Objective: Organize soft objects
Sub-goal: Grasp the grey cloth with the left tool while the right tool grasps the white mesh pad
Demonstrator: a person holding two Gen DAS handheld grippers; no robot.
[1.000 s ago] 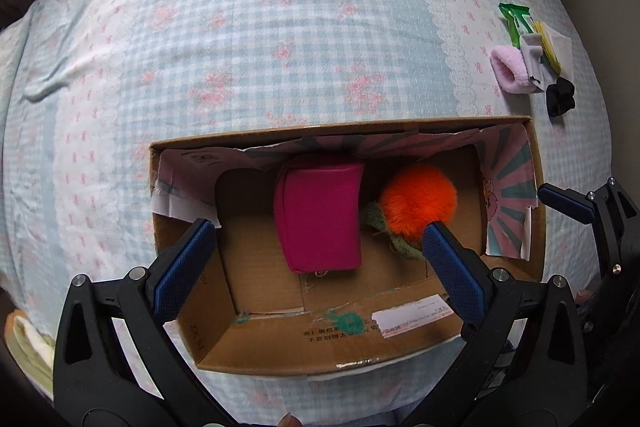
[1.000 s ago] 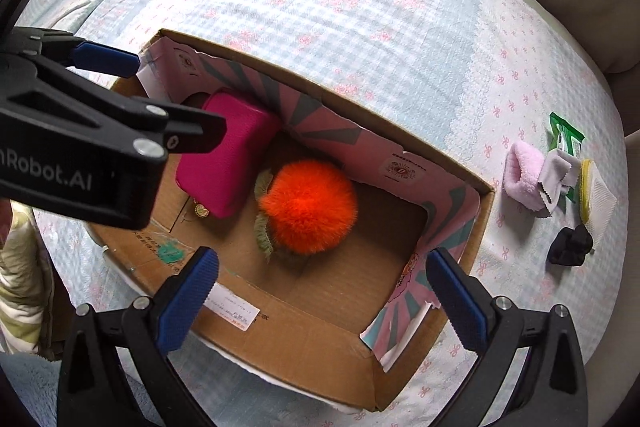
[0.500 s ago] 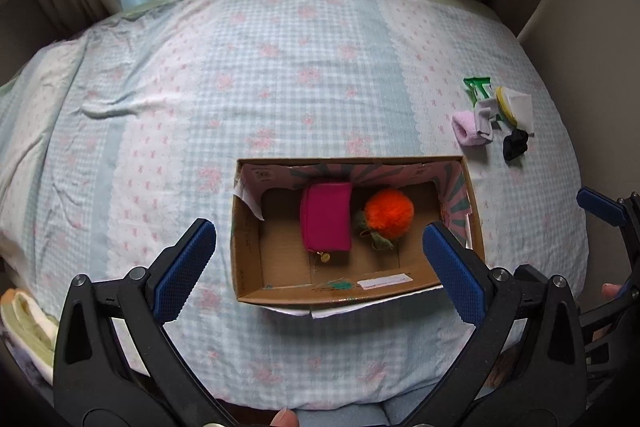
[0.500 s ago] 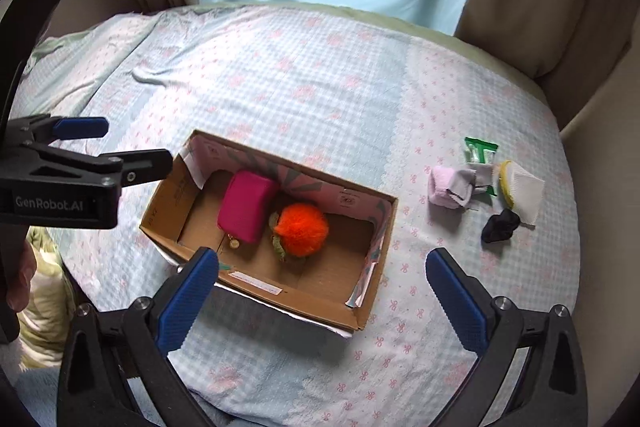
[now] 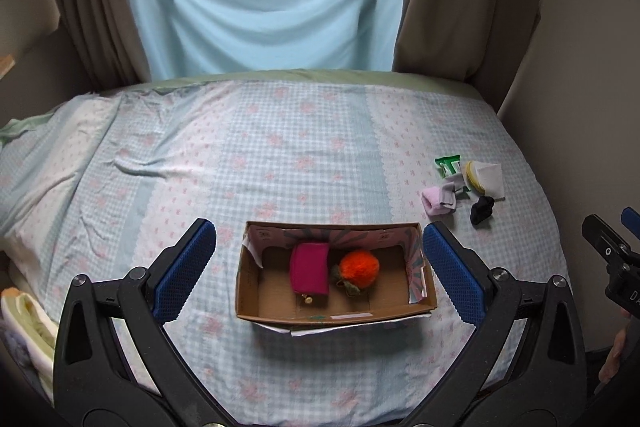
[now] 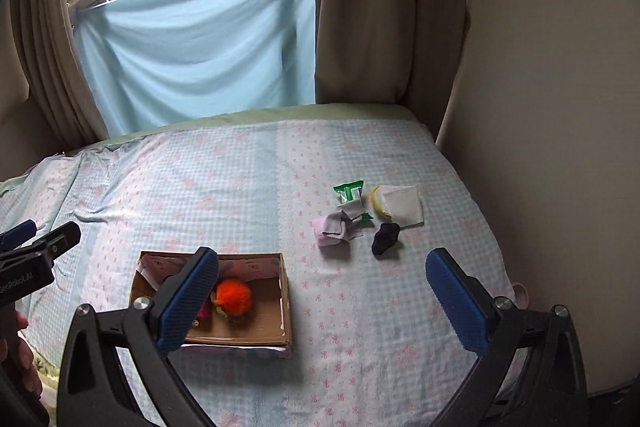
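Left wrist view: your left gripper [image 5: 316,267] hangs wide and empty above the box [image 5: 256,291], which holds a pouch [image 5: 309,268] and pompom [image 5: 359,269].

Right wrist view: your right gripper [image 6: 320,301] is wide, empty. At 12 o'clock a pile [image 6: 368,213] waits unsorted; you're partway done.

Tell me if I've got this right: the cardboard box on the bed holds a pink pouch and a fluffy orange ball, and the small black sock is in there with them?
Not quite. The black sock is not in the cardboard box; it lies on the bed with the other small things, well to the box's right, as the right wrist view shows. The pink pouch and orange ball are indeed in the box.
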